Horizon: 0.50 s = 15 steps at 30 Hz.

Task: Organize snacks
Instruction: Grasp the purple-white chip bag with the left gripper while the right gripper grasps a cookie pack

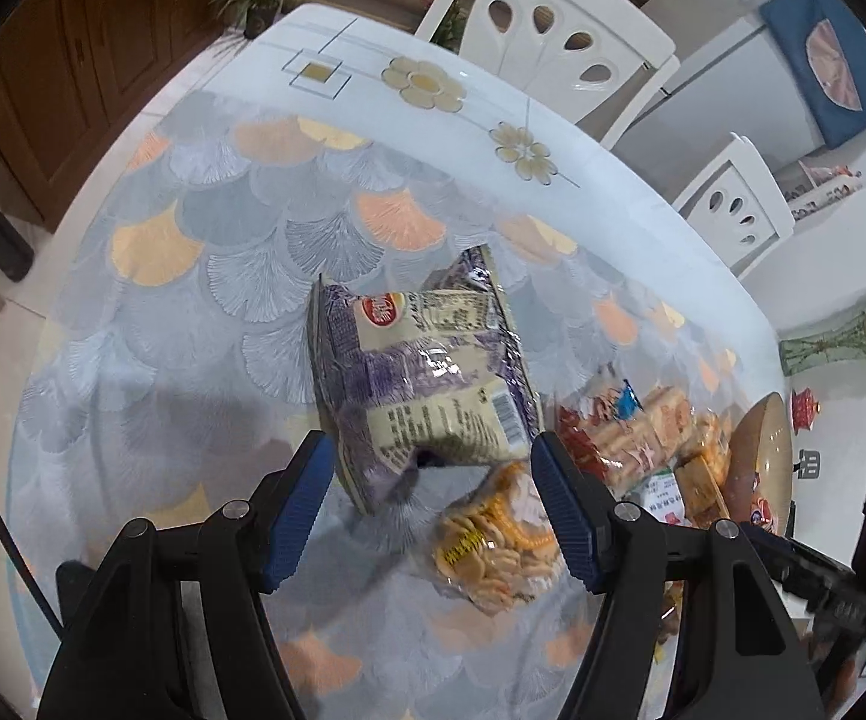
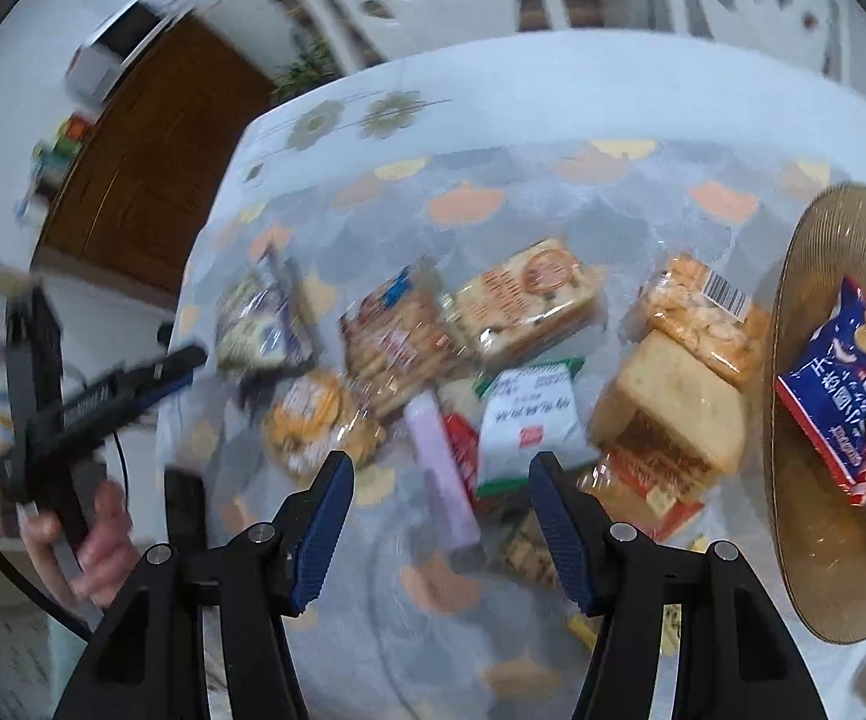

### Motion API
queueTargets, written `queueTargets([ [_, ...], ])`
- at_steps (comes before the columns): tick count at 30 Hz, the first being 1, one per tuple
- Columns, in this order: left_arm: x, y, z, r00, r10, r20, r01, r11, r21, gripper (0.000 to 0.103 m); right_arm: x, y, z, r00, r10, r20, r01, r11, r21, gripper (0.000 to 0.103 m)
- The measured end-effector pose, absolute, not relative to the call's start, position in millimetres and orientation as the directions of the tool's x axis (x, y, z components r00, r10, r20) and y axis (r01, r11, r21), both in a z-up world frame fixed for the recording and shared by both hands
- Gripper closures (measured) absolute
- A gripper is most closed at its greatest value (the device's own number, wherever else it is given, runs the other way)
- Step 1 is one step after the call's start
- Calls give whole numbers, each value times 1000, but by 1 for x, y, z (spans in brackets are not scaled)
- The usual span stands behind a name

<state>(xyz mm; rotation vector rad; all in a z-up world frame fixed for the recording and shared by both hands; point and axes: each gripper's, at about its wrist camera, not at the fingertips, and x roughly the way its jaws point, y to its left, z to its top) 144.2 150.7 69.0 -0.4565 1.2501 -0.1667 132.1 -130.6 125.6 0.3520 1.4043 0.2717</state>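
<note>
Hovering with jaws apart and nothing between them, the left gripper (image 1: 433, 504) is pointing down at a purple packet (image 1: 421, 372), and the right gripper (image 2: 439, 516) is likewise hanging released over the loose snacks (image 2: 481, 360) mid-desk. Only a blue packet (image 2: 841, 384) (maybe more beneath) is lying in the brown plate (image 2: 817, 240) at the desk's right edge, so most sorting is remaining.
</note>
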Motion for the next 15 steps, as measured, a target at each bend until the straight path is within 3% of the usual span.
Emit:
queueTargets([
  [8,169,148,50,284,-389,-876,-125,891,-436,37,189,-152,88,118,424,-898,254,861,440,44],
  [11,175,145,48,283,-375,-883,-118,900,-420,29,202,-151,76,90,399,-913,298,864,407,44],
  [15,182,143,44,282,-367,-887,-119,904,-411,28,214,-146,63,62,370,-927,336,867,369,44],
])
